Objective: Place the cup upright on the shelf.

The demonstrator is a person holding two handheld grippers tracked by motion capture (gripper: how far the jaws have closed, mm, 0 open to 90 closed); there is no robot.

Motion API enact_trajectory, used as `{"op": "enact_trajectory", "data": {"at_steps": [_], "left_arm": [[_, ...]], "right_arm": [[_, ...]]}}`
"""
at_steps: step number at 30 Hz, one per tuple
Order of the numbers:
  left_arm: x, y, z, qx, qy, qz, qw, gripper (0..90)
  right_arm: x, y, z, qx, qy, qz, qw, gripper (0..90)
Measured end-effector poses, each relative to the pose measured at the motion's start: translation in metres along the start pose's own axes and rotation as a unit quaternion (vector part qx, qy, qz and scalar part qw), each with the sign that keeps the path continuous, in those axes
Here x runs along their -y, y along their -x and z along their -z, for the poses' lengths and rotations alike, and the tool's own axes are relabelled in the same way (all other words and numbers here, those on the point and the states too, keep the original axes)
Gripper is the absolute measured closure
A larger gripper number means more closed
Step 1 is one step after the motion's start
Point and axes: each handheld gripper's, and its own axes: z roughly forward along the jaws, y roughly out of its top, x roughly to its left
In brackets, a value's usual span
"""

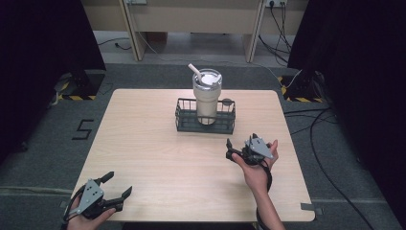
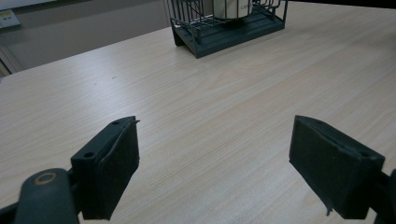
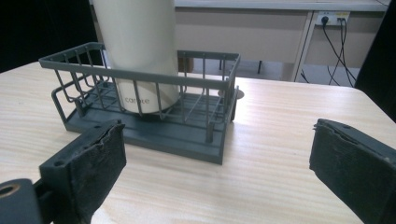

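Note:
A cream tumbler [image 1: 207,98] with a lid and a straw stands upright in a dark wire basket [image 1: 205,128] at the back middle of the wooden table [image 1: 153,158]. My right gripper [image 1: 241,140] is open and holds nothing, a short way in front of the basket's right end. In the right gripper view, my right gripper [image 3: 217,135] faces the basket [image 3: 140,77] and tumbler [image 3: 135,46] close ahead. My left gripper [image 1: 119,183] is open with nothing in it near the table's front left corner. In the left gripper view, my left gripper [image 2: 214,140] hangs over bare wood, with the basket [image 2: 224,37] far off.
A small grey round disc [image 1: 227,101] lies on the table just behind the basket's right end. Beyond the table stand pale desks [image 1: 191,19] and black curtains on both sides. Cables [image 1: 316,134] trail over the floor to the right. A taped 5 [image 1: 82,129] marks the floor at the left.

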Motion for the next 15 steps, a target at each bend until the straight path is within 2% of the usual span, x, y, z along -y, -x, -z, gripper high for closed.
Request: {"op": "enact_trajectory", "data": {"at_steps": [15], "left_arm": [[0.0001,-0.0004,-0.0003,0.000,0.001,0.000,1.0000,15.4]], "right_arm": [[0.0105,-0.0002,0.0035,-0.001,-0.005,-0.003,1.0000,4.5]]}}
